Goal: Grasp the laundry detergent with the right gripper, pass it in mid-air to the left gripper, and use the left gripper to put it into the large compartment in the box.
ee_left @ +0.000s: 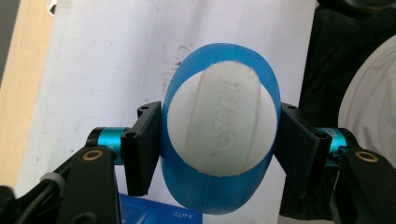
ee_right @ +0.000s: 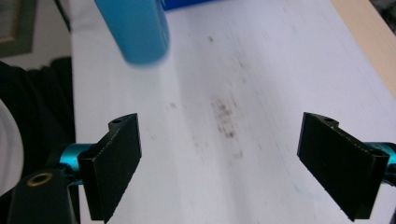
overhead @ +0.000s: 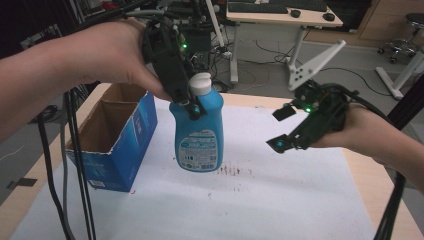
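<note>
Beside the open blue box [overhead: 112,142], left gripper [overhead: 192,107] clamps the blue bottle [overhead: 199,135].

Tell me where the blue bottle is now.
In the high view the blue bottle hangs centre, gripped by the left gripper, right of the open blue box.

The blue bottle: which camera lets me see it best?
The high view: the whole blue bottle, with label and white cap, hangs upright in the left gripper. The left gripper view looks straight down on its cap between the fingers. The right gripper view catches just a blurred piece.
</note>
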`<state>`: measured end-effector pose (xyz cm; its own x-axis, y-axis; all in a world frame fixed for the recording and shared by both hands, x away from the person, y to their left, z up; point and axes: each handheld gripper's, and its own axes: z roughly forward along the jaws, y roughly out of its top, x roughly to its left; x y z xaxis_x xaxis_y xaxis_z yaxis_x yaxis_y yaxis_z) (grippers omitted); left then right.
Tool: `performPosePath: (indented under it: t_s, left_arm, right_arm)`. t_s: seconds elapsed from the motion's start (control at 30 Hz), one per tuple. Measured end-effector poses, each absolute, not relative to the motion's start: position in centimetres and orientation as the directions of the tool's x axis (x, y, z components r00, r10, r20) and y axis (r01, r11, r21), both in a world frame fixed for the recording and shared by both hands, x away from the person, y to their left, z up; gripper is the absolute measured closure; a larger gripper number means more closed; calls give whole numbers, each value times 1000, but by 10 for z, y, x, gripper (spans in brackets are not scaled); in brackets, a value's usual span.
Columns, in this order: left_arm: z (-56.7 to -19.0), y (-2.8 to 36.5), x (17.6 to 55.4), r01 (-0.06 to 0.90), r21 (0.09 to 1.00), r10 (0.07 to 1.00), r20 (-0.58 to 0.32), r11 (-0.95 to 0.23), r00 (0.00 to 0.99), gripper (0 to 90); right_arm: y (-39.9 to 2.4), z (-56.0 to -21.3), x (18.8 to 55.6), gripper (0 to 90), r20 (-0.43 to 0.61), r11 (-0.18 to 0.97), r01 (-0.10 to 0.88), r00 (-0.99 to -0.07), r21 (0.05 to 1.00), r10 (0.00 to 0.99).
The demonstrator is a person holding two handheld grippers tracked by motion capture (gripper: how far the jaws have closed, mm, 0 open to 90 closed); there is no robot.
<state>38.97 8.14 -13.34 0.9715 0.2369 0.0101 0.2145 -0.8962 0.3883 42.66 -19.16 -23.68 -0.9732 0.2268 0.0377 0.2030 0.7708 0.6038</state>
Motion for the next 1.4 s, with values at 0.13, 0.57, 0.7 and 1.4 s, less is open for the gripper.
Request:
performPosePath:
  t_s: [0.13, 0.57, 0.7, 1.4]
  left_arm:
    - [-124, 101, 388, 277, 407, 309, 12, -870, 951, 369]
    - [-94, 158, 384, 410, 451, 476, 40, -793, 878, 369]
    - [-86, 176, 384, 455, 458, 534, 52, -763, 844, 369]
    - [-83, 244, 390, 621, 452, 731, 112, -640, 673, 371]
  right_arm:
    - [-210, -244, 432, 133, 18, 796, 237, -962, 557, 274]
    - [-260, -249, 446, 132, -3, 796, 339, -919, 502, 394]
    - [-268, -249, 448, 133, -3, 786, 361, -908, 502, 419]
    - [-302, -257, 456, 132, -26, 766, 439, -860, 469, 509]
